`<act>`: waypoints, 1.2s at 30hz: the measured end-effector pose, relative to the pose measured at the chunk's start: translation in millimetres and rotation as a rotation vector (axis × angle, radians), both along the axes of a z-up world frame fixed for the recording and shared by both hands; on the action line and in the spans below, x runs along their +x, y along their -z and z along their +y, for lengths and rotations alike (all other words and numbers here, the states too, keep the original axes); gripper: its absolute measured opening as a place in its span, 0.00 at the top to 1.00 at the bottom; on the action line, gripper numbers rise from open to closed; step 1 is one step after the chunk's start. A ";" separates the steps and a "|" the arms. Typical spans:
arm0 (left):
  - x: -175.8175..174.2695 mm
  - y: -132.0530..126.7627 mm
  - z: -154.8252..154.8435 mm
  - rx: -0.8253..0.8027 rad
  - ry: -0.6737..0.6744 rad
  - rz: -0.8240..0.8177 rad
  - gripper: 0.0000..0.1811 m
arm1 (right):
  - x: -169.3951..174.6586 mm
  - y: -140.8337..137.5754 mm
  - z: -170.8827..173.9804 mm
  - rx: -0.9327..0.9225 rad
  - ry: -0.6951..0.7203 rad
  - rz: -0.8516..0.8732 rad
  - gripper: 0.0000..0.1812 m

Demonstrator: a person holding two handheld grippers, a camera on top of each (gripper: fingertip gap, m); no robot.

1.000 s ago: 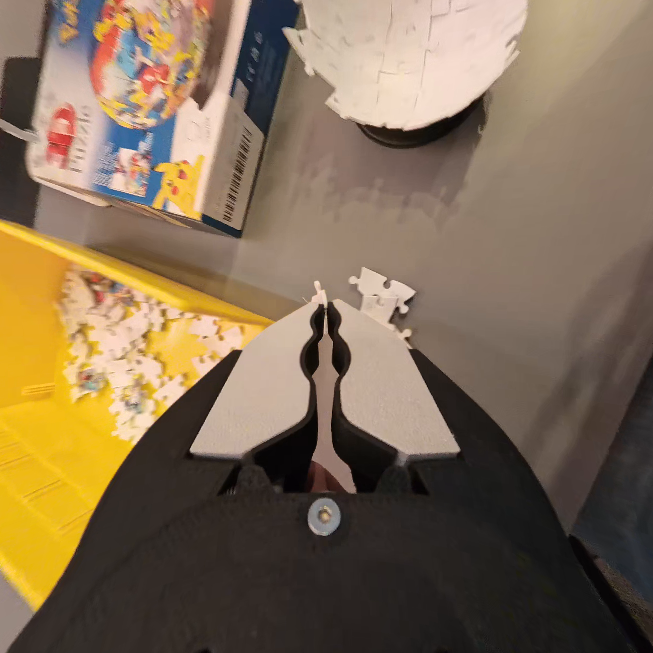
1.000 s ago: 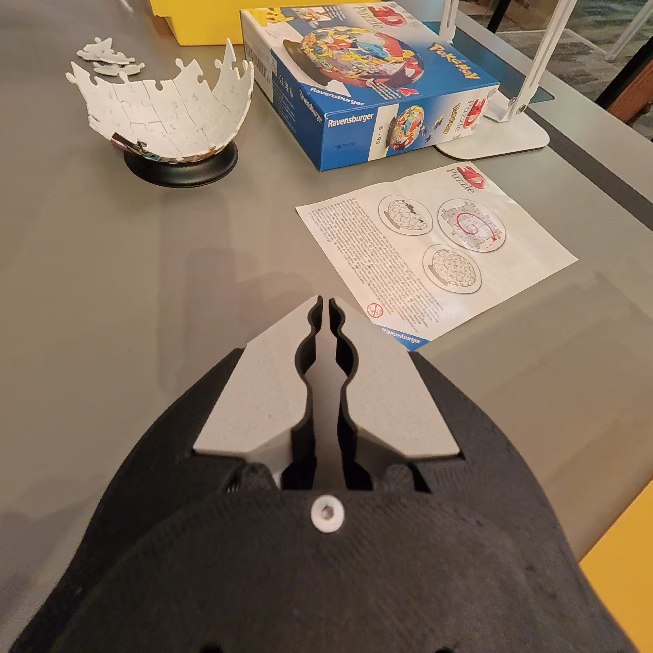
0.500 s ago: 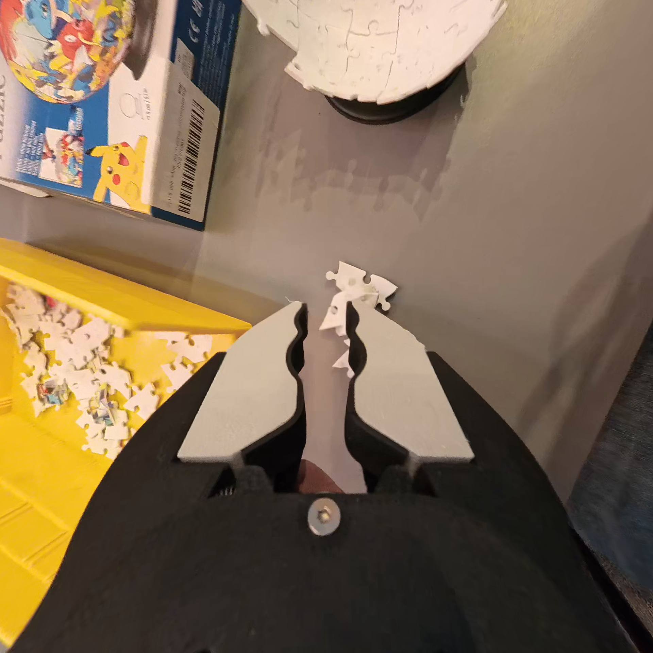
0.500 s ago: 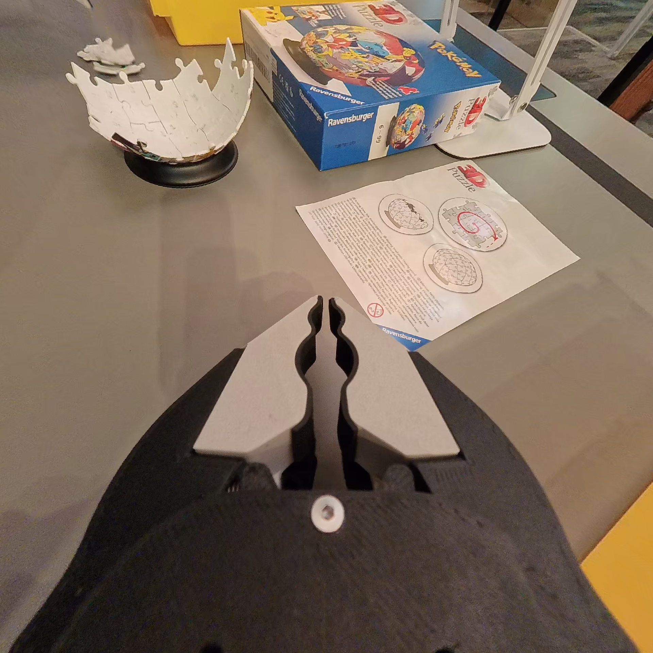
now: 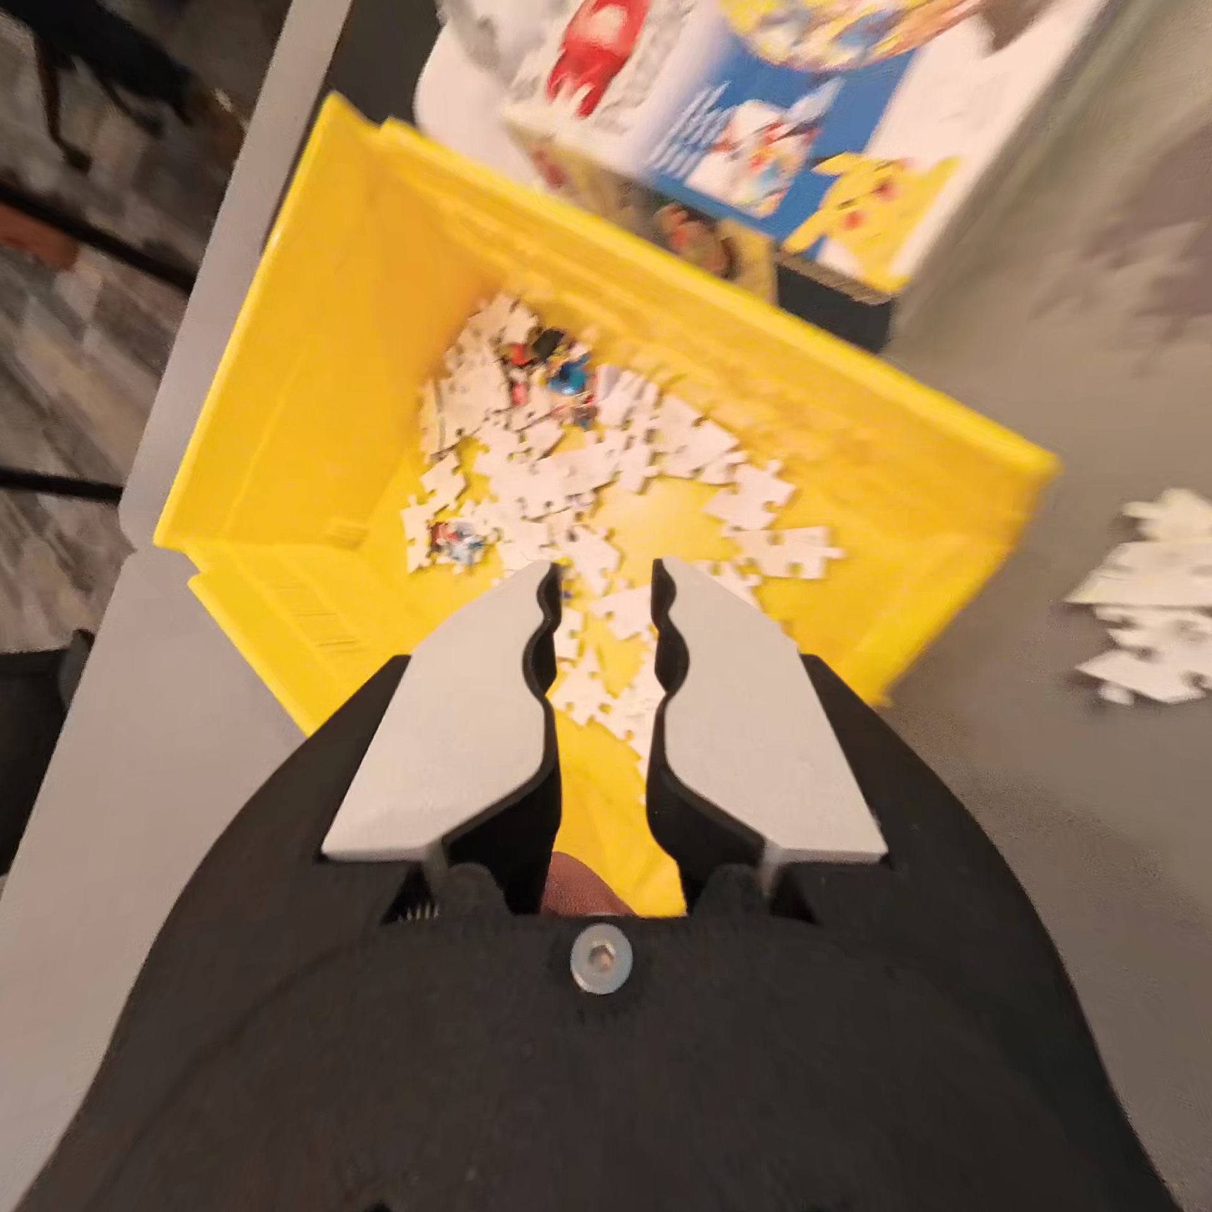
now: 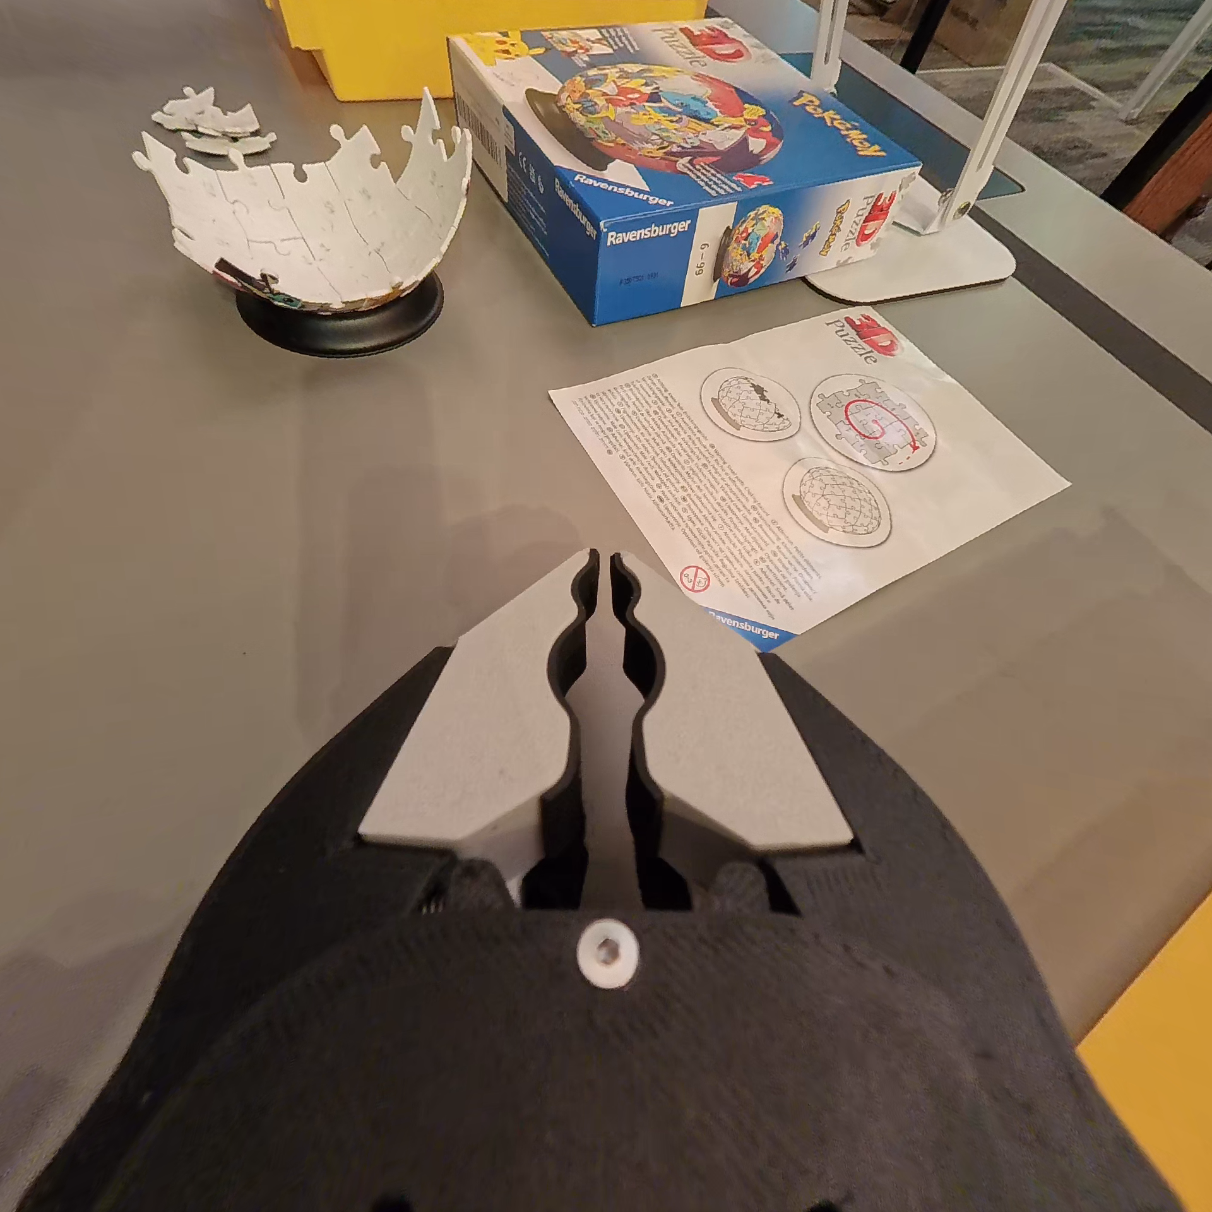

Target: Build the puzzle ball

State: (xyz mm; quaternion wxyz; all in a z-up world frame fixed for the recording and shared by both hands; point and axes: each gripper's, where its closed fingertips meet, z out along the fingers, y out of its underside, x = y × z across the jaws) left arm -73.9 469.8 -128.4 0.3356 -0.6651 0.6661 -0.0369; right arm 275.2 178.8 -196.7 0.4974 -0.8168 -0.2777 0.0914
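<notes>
Left tongs (image 5: 603,574) spread wide over the yellow bin (image 5: 315,367), gripping nothing, loose puzzle pieces (image 5: 590,472) heaped inside. Small pile of pieces (image 5: 1141,610) on the grey desk (image 5: 1082,885) at 3 o'clock of the bin. Right tongs (image 6: 604,557) nearly pinched together, empty. Half-built puzzle ball (image 6: 315,216) upright on black stand (image 6: 341,318) at 11 o'clock, blue box (image 6: 682,177) just beside it at 1, instruction sheet (image 6: 807,472) flat at 2.
</notes>
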 end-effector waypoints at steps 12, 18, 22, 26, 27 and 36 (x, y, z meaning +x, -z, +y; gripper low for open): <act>-15.0 90.9 74.3 0.037 -0.108 0.392 0.82 | 0.2 -2.0 -0.3 0.009 -0.001 0.011 0.99; -15.8 101.7 80.8 -0.017 -0.148 0.398 0.88 | 2.7 -2.5 -0.6 0.015 0.004 0.010 0.99; -15.4 102.6 83.3 -0.029 -0.160 0.402 0.91 | 3.9 -2.7 -0.8 0.017 0.007 0.008 0.99; -15.2 96.1 85.4 0.000 -0.163 0.398 0.96 | 4.1 -2.9 -0.9 0.019 0.007 0.008 0.99; -14.9 92.8 86.5 0.011 -0.166 0.390 0.97 | 4.0 -3.0 -0.9 0.019 0.007 0.008 0.99; -6.6 56.0 69.8 -0.036 -0.170 0.257 0.99 | 4.1 -2.4 -0.9 0.016 0.007 0.008 0.99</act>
